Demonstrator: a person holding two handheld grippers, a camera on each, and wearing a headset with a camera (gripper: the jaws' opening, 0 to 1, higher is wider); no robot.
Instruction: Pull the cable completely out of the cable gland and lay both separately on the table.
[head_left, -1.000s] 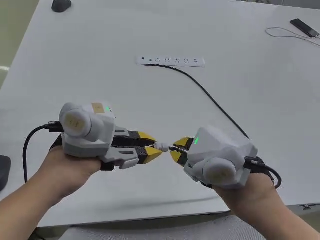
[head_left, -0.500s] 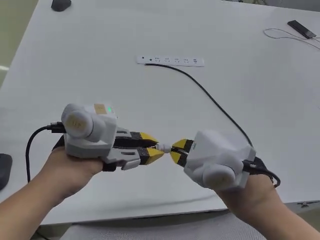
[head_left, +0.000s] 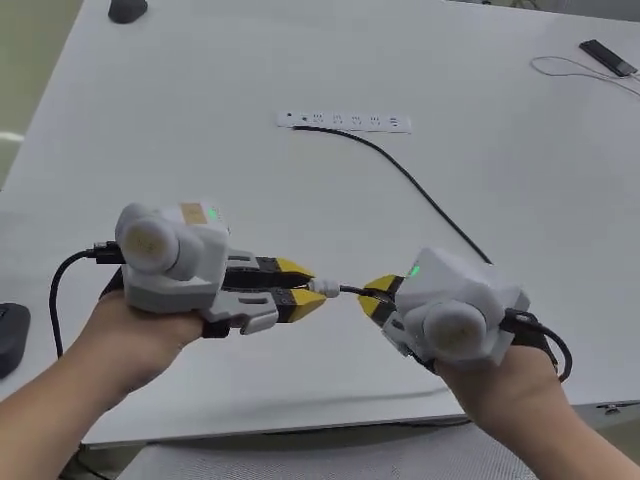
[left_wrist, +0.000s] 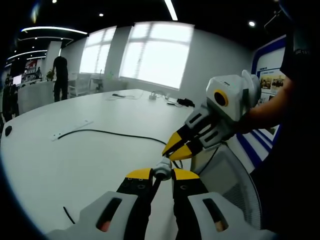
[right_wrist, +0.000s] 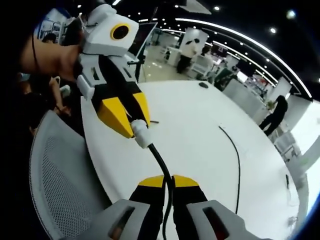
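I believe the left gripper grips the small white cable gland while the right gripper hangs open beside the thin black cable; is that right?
No: the right gripper view shows the right gripper shut on the thin black cable, not open. The left gripper grips the small white cable gland.

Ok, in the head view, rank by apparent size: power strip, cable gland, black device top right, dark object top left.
1. power strip, largest.
2. black device and dark object: look alike, the latter cut by the frame edge.
3. cable gland, smallest though nearest the camera.
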